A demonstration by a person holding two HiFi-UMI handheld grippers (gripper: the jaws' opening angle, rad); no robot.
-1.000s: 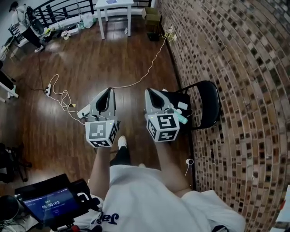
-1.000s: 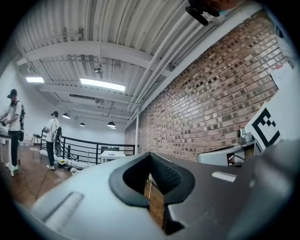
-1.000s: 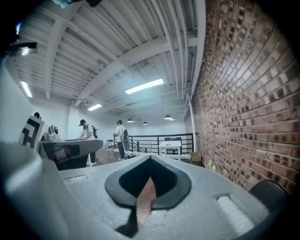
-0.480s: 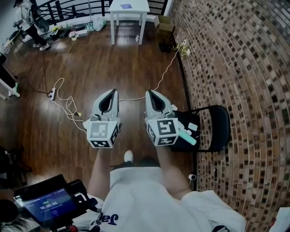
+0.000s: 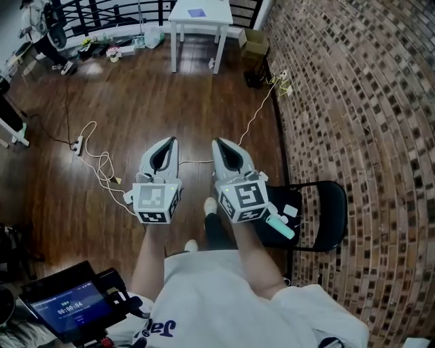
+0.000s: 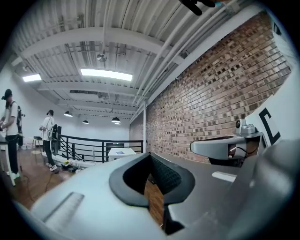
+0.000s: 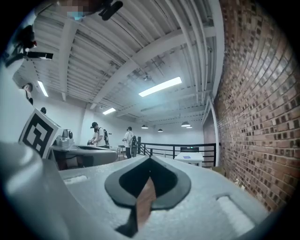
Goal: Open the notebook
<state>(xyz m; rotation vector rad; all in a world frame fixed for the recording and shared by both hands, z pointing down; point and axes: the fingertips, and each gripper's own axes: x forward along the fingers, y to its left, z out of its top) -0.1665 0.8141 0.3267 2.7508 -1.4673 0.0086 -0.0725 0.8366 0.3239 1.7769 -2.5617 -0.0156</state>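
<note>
Left tool (image 5: 170,140): head view, held level over wood floor (image 5: 136,88), tips together, nothing btwn.
Right tool (image 5: 216,142): just beside it, tips together, empty.
Notebook (image 5: 196,12): small bluish flat patch on white counter (image 5: 182,15), far ahead, well apart from both tools.
Chair (image 5: 334,212): black, by brick wall (image 5: 353,102), right of right tool.
Left gripper view: jaws closed, nothing held; counter (image 6: 113,153) far off by railing (image 6: 80,147).
Right gripper view: jaws closed, empty; counter (image 7: 197,157) far ahead w/ notebook (image 7: 187,157) on top.
</note>
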